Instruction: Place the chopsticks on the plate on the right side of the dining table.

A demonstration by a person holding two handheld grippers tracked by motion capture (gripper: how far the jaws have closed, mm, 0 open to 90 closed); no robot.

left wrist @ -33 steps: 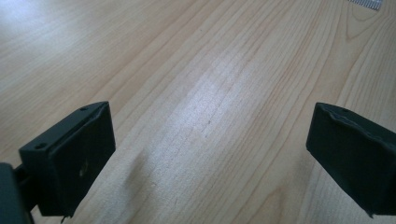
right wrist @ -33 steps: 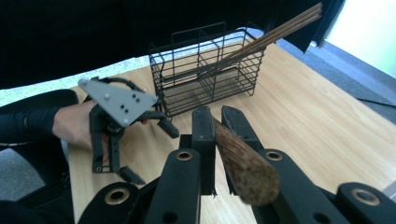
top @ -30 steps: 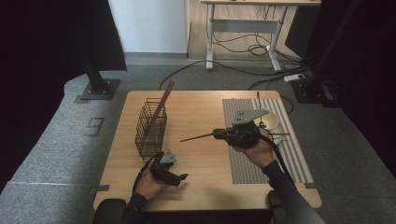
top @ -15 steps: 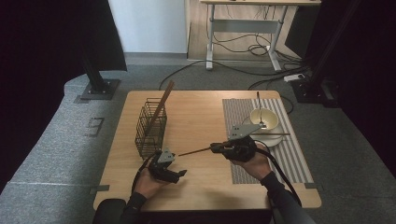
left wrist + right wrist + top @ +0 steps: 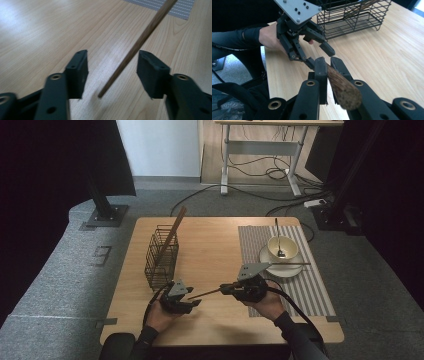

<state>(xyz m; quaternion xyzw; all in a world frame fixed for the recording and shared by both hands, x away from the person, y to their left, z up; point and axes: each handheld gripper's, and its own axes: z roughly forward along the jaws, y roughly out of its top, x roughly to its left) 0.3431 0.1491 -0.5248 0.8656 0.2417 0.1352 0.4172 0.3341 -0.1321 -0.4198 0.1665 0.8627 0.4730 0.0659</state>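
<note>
A black wire basket (image 5: 161,257) stands left of centre on the wooden table (image 5: 215,245), with a brown stick (image 5: 173,232) leaning out of it. Right of centre lies a striped placemat (image 5: 320,292), bearing a white plate (image 5: 267,262) and a pale bowl (image 5: 283,248) with a spoon (image 5: 277,237) inside.

The chopstick (image 5: 140,41) runs off the top edge; the left tool (image 5: 112,72) looks motion-blurred.
</note>
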